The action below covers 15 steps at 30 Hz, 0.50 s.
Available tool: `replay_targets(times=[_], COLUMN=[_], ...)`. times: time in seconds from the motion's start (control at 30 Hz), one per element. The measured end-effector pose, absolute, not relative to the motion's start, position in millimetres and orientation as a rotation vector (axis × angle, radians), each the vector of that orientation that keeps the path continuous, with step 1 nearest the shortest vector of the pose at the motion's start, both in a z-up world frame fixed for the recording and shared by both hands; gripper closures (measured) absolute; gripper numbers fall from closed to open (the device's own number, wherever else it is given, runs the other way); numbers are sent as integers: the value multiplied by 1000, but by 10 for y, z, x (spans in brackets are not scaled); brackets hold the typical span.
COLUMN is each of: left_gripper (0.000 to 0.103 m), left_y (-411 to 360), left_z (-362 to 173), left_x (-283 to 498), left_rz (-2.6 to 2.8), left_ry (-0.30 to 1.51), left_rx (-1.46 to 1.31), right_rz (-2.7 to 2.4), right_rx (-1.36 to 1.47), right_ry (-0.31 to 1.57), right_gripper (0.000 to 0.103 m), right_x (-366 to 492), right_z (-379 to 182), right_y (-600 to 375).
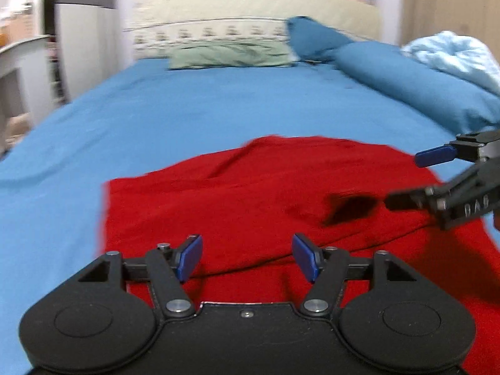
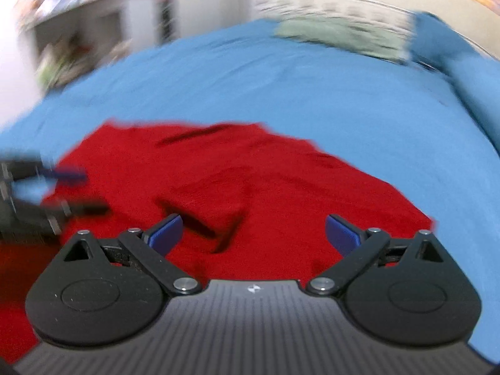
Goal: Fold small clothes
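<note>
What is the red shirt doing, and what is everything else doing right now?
red garment: spread on the bed, wrinkled, with a layer already lying over part of it.
left gripper: open, over the near edge of the garment, holding nothing.
right gripper: open wide, over the garment, holding nothing.
blue sheet: flat on the bed under the garment.
light blue blanket: bunched up at the far right.

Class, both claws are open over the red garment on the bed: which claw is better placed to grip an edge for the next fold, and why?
Probably left. The left claw hangs by the red garment's raised fold edge; the right claw hovers over flat mid-cloth.
</note>
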<state>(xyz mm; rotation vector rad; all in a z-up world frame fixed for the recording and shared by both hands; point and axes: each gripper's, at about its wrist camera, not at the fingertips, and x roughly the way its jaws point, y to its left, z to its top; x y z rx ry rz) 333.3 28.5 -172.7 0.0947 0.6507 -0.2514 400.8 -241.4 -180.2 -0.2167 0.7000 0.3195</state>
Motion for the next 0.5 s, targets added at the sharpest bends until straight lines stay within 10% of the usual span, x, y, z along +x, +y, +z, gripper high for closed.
replay_targets(times=[0.17, 0.3, 0.4, 0.5], left_gripper=[35, 35, 35, 35], left_y=[643, 793, 828, 913], left_z=[-1836, -1901, -1931, -1924], left_x=[3314, 3356, 3399, 3373], left_rz=[-143, -105, -85, -99], left_ry=[682, 697, 695, 685], left_rx=[72, 45, 28, -14], right_rz=[398, 435, 448, 381], right_rx=[-523, -681, -763, -669], right_ry=[663, 629, 633, 593], right_gripper=[7, 37, 83, 83], right_x=[4079, 4126, 4139, 4134], right_z=[-2057, -2195, -2285, -2142], right_y=[-1931, -1698, -1606, -1771])
